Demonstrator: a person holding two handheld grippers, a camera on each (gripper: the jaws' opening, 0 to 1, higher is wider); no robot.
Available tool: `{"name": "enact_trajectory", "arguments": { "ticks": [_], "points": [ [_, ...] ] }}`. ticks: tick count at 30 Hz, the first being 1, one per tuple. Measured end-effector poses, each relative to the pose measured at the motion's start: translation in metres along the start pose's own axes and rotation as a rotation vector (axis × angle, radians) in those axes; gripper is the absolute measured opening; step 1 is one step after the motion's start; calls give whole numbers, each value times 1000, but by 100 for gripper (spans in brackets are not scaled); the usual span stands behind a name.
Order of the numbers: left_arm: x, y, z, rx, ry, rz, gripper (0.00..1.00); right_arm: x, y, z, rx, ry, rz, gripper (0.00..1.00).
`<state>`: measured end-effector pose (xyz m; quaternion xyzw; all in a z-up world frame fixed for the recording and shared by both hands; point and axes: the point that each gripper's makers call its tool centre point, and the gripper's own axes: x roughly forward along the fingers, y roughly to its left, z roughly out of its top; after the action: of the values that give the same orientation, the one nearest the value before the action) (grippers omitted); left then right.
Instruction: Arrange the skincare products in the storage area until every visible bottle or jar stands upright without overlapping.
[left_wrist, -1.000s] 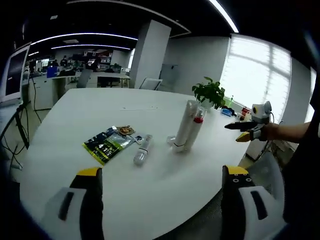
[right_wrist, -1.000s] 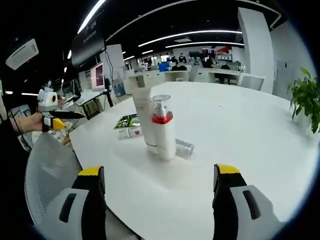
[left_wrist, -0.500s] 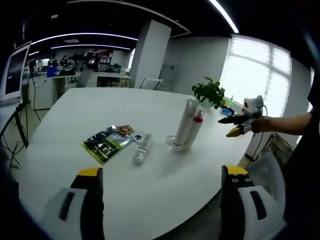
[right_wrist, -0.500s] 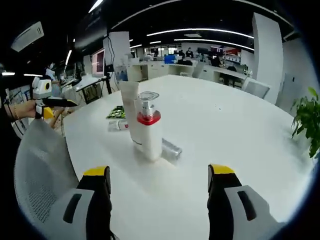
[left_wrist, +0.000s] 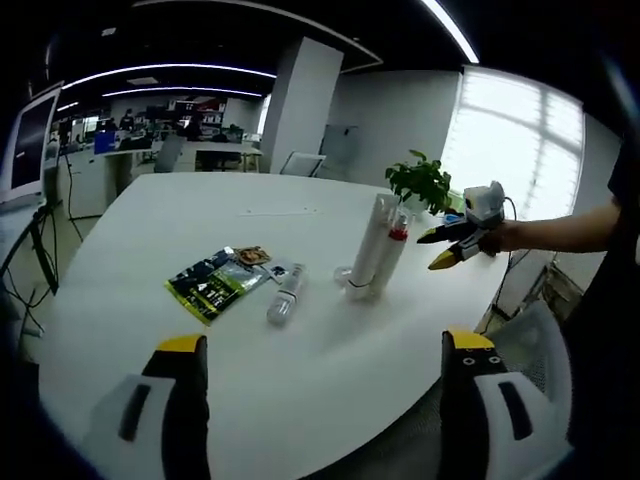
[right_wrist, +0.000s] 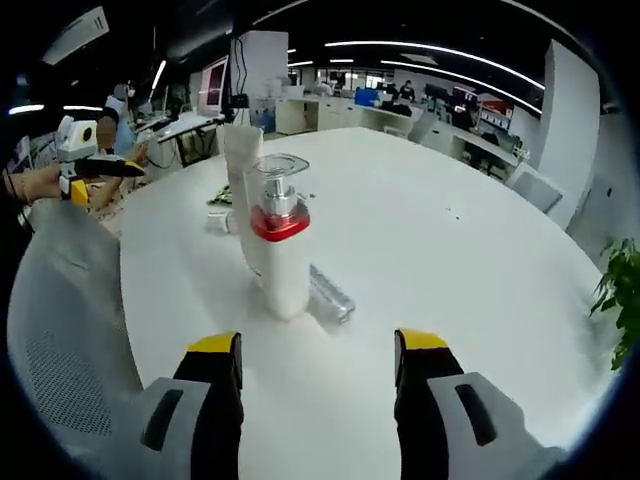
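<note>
Right tongs (right_wrist: 315, 375) gape empty near the upright pump bottle (right_wrist: 278, 250), likely targeting the small bottle (right_wrist: 330, 294) lying behind it on the counter (right_wrist: 420, 230) (left tongs (left_wrist: 318, 385) open, well back).

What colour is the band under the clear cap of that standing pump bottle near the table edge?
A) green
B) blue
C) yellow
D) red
D: the pump bottle standing upright on the white table has a red collar below its clear cap.
</note>
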<state>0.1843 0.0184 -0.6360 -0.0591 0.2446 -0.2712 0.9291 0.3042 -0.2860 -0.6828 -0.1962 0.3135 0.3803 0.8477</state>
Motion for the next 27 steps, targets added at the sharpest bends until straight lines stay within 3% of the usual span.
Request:
{"name": "enact_trajectory", "arguments": {
  "ticks": [2,8,27],
  "points": [
    [0,-1,-1,1,6,0,89,8,-7,-7,-43,53,-16,52],
    [-1,1,-1,-4,5,8,89,23,-11,-5,-46,60,25,52],
    [0,9,-8,-7,43,42,87,83,-18,-10,-202,194,156,46]
  ]
}}
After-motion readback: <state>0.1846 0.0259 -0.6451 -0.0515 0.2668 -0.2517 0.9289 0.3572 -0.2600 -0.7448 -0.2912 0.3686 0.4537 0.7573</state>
